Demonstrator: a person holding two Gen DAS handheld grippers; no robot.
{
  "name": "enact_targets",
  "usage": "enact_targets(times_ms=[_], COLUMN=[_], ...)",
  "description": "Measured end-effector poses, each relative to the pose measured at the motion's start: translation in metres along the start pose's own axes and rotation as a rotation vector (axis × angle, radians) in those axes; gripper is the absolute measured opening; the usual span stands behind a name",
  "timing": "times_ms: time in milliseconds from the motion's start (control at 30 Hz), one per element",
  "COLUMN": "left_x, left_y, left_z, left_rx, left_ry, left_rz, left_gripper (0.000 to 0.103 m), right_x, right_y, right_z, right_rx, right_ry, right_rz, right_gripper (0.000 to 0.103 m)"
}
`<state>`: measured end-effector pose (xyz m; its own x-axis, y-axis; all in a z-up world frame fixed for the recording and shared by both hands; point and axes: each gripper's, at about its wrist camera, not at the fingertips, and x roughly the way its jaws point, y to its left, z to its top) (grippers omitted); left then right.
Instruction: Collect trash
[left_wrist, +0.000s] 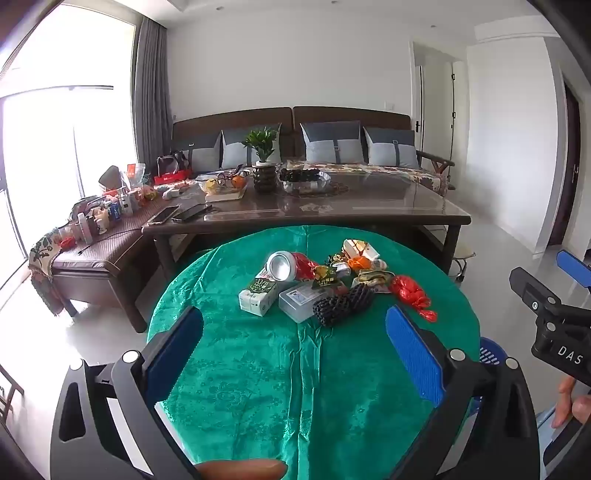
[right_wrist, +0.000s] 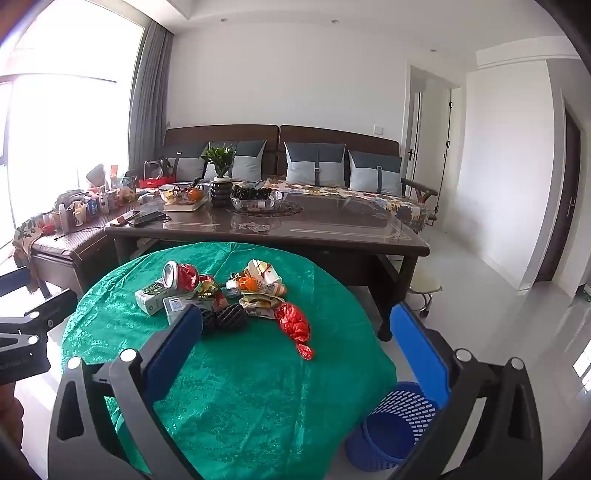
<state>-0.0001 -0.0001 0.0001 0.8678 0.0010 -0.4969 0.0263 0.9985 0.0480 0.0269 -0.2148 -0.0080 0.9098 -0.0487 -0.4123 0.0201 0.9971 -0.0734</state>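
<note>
Each hand-held gripper, left (left_wrist: 293, 341) and right (right_wrist: 295, 341), hangs wide open and empty. At centre frame the crushed can (left_wrist: 282, 266) probably rolls if nudged, and the blue basket (right_wrist: 391, 428), lower right, sits below the tabletop (right_wrist: 240, 398), so drops may miss.

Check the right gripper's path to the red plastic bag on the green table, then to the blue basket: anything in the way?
Nothing visible. The right gripper is open above bare green cloth, and the red plastic bag lies at the pile's near right edge. The blue basket stands on the floor beside the table, open-topped.

A shiny metal can (left_wrist: 282, 266) lies on the glossy patterned green cloth (left_wrist: 258, 387); the blue plastic basket (right_wrist: 391, 428) is perforated.
</note>
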Motion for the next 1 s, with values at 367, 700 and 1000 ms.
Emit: enact_targets(times_ms=[367, 700, 1000], left_x=[0.0001, 0.0009, -0.0001], left_y=[0.0002, 0.0007, 0.0007], left_z=[0.0001, -0.0009, -0.0004], left_rx=[-0.008, -0.009, -0.007], left_ry=[0.003, 0.005, 0.006], left_rz=[-0.005, -0.007, -0.005], left_gripper=[0.098, 0.098, 0.098], right_x=[0.0031, 0.0029, 0.0017], right_y=[0.006, 0.0072, 0.0048], right_z=[-0.0009, -0.0005, 0.0003], right_rx=[-0.015, -0.019, -0.02], right_ry=[0.0, 0.002, 0.0], right_rz=[-0.001, 0.001, 0.001], right_gripper=[0.098, 0.098, 0.098])
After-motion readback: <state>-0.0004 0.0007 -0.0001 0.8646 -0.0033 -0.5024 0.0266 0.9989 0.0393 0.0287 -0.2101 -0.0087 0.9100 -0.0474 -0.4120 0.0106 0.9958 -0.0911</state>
